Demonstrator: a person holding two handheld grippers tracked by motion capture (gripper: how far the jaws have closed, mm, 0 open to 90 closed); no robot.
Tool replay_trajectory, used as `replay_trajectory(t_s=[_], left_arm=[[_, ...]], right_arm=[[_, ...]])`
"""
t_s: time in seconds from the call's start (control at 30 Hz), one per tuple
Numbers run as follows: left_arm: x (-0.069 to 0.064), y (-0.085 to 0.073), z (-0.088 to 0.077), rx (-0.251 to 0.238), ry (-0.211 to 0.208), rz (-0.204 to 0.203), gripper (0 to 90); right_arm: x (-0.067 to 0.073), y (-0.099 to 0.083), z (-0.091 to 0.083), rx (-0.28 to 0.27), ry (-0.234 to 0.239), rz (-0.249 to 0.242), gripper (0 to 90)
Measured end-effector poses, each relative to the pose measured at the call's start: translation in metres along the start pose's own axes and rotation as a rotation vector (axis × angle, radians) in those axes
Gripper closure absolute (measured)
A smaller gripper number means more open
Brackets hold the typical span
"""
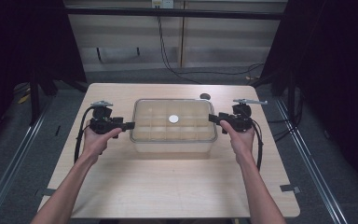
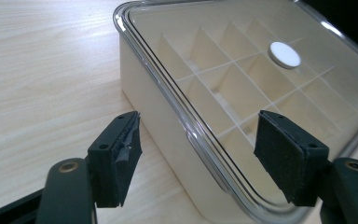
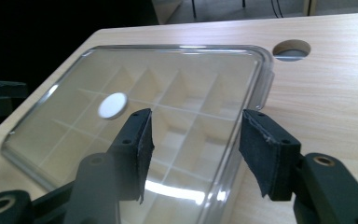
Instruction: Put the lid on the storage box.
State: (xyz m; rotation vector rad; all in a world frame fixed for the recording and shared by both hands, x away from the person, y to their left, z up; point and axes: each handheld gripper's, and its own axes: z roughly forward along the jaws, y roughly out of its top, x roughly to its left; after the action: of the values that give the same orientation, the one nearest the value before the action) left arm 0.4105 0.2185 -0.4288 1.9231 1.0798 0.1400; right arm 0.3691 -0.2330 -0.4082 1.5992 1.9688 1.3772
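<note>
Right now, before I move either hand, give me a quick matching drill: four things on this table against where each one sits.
Things:
1. left gripper
2. right gripper
3. white disc
4. round hole

Places:
A. middle of the clear lid
B. tabletop, behind the box
C. at the box's left end
D. at the box's right end

Pairs: 1-C, 2-D, 3-A, 4-B

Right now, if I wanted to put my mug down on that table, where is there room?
The widest bare patch of table lies between the clear-lidded box and the near edge, between the person's forearms. A narrower strip runs behind the box, left of the round hole. It is crowded at both short ends of the box, where the left gripper and right gripper hover.
</note>
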Motion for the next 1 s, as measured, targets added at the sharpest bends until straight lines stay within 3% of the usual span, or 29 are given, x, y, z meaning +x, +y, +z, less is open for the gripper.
replay_trajectory(t_s=[0.13, 0.2, 0.27, 0.33, 0.5, 0.6, 0.73, 0.83, 0.93, 1.0], left_arm=[[-0.003, -0.008, -0.012, -0.012, 0.034, 0.025, 32.2], [-0.005, -0.012, -0.017, -0.016, 0.018, 0.021, 31.5], [-0.009, -0.015, -0.022, -0.019, 0.042, 0.058, 31.1], [-0.013, -0.021, -0.028, -0.040, 0.043, 0.068, 31.1], [-0.019, -0.038, -0.042, -0.012, 0.055, 0.094, 29.6], [-0.018, -0.048, -0.046, 0.015, 0.085, 0.075, 31.6], [-0.020, -0.060, -0.054, 0.014, 0.082, 0.052, 29.4], [-0.022, -0.067, -0.060, 0.021, 0.078, 0.062, 29.1], [-0.027, -0.078, -0.071, -0.013, 0.054, 0.026, 29.1], [-0.031, -0.084, -0.077, -0.001, 0.066, 0.060, 29.4]], right_arm=[[0.010, -0.008, -0.014, -0.012, 0.026, -0.032, 41.8], [0.013, -0.012, -0.020, -0.023, 0.045, -0.039, 40.0], [0.014, -0.016, -0.025, -0.017, 0.033, -0.019, 36.6], [0.017, -0.022, -0.029, -0.019, 0.038, -0.028, 36.0], [0.024, -0.033, -0.043, -0.021, 0.053, -0.056, 34.4], [0.027, -0.039, -0.052, -0.024, 0.050, -0.073, 34.2], [0.030, -0.052, -0.059, -0.033, 0.068, -0.060, 33.9], [0.032, -0.061, -0.062, -0.015, 0.070, -0.070, 33.5], [0.034, -0.069, -0.068, -0.011, 0.071, -0.076, 33.0], [0.035, -0.075, -0.073, -0.008, 0.072, -0.075, 33.0]])
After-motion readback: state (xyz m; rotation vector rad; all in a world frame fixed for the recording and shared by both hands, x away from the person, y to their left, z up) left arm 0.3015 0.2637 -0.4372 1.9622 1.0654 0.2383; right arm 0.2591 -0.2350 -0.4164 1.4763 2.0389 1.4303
